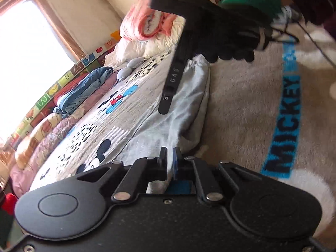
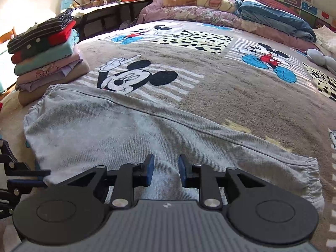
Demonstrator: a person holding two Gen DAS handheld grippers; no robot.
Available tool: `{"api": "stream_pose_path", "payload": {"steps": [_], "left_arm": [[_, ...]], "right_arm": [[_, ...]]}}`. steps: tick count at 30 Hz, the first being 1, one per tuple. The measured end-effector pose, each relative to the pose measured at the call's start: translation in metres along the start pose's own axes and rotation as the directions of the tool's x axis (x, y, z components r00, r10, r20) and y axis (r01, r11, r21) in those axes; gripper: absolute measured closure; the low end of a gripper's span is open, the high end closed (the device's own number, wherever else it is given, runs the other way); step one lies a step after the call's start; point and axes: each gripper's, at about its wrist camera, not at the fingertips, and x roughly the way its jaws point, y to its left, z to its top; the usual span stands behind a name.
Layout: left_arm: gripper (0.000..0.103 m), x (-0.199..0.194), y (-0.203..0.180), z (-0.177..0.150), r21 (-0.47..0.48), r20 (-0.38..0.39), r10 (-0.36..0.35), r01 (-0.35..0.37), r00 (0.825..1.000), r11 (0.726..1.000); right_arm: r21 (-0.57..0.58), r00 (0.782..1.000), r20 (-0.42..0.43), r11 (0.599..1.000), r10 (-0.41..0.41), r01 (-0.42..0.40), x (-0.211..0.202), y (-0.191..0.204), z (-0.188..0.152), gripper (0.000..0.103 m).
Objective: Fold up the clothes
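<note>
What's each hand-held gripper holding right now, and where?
Left hand-held gripper pinches the grey garment at its edge; right hand-held gripper is open, holding nothing.

"MICKEY" in dark letters on the blue band (image 1: 288,124) of the blanket (image 1: 237,109).

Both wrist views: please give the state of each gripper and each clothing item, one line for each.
Left gripper: shut on a fold of the grey sweatpants.
Right gripper: open, over the sweatpants, holding nothing.
Grey sweatpants: lying flat on the Mickey blanket, not yet folded small.
Stack of clothes: folded, piled beside the sweatpants.
Blue garment: roughly folded, on the bedding at the far edge.
</note>
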Motion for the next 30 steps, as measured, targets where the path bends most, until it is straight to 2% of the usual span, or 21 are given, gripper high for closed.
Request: {"api": "stream_pose_path", "payload": {"steps": [4, 11, 13, 16, 19, 21, 25, 26, 28, 30], "left_arm": [[0.098, 0.009, -0.006, 0.007, -0.055, -0.035, -0.025, 0.023, 0.999, 0.998], [0.098, 0.024, -0.016, 0.021, -0.153, -0.092, -0.073, 0.059, 0.993, 0.986], [0.098, 0.028, -0.019, 0.024, -0.182, -0.107, -0.088, 0.067, 0.990, 0.981], [0.097, 0.018, -0.001, 0.026, -0.282, -0.043, -0.065, 0.050, 0.997, 0.958], [0.097, 0.014, 0.015, 0.030, -0.383, 0.007, -0.021, 0.022, 1.000, 0.924], [0.096, 0.022, 0.021, 0.035, -0.457, 0.015, 0.007, 0.001, 1.000, 0.889], [0.095, 0.054, 0.006, 0.037, -0.461, -0.112, -0.094, 0.032, 0.989, 0.887], [0.095, 0.060, -0.005, 0.036, -0.411, -0.151, -0.113, 0.042, 0.982, 0.911], [0.094, 0.055, -0.014, 0.037, -0.341, -0.145, -0.077, 0.024, 0.986, 0.940], [0.093, 0.049, -0.005, 0.037, -0.376, -0.132, -0.078, 0.023, 0.988, 0.926]], "right_arm": [[0.021, 0.999, 0.039, 1.000, 0.019, -0.019, -0.016, -0.002, -0.003, 0.076], [0.004, 0.999, 0.022, 0.999, 0.044, -0.045, -0.018, 0.001, -0.023, 0.073], [-0.051, 0.999, -0.036, 0.999, 0.006, -0.008, -0.015, 0.006, -0.030, 0.069], [-0.072, 0.998, -0.061, 0.997, -0.007, 0.003, -0.021, 0.006, -0.039, 0.069], [-0.025, 1.000, 0.022, 1.000, 0.008, -0.007, -0.037, 0.000, -0.040, 0.070], [0.015, 0.998, 0.067, 1.000, 0.021, -0.022, -0.039, -0.001, -0.039, 0.070], [0.043, 1.000, 0.023, 0.999, 0.017, -0.018, -0.018, 0.005, -0.045, 0.069], [0.050, 1.000, 0.012, 0.999, 0.016, -0.017, -0.013, 0.007, -0.047, 0.067], [0.072, 1.000, 0.007, 0.997, 0.018, -0.018, -0.010, 0.008, -0.051, 0.066], [0.113, 0.999, 0.036, 0.993, 0.025, -0.029, -0.021, 0.004, -0.059, 0.066]]}}
